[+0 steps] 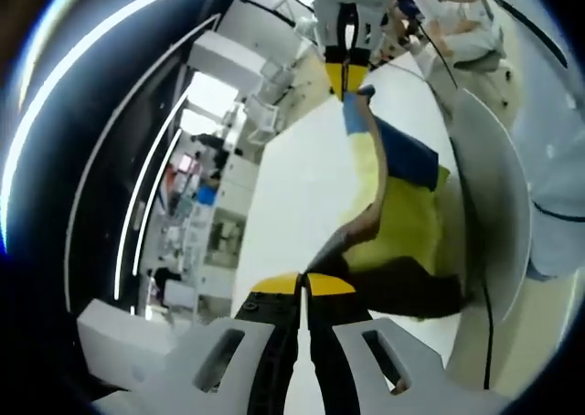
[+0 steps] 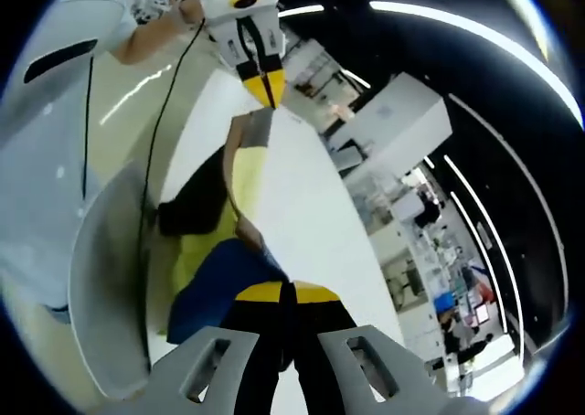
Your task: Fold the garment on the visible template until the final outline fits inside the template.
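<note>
Yellow-and-blue garment (image 1: 402,205) hangs stretched between our two tools, long axis running tool to tool. We hold the left tool (image 1: 304,282) and the right tool (image 2: 286,292) each clamped on an opposite end, above the white worktop (image 1: 302,186).

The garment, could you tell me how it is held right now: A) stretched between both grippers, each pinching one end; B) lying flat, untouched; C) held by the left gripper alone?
A: the garment spans from the left gripper to the right gripper, each shut on an end.

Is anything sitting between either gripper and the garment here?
Nothing visible. The left gripper and right gripper each appear shut on an end of the yellow, blue and dark garment, lifted and stretched between them above the white table.
</note>
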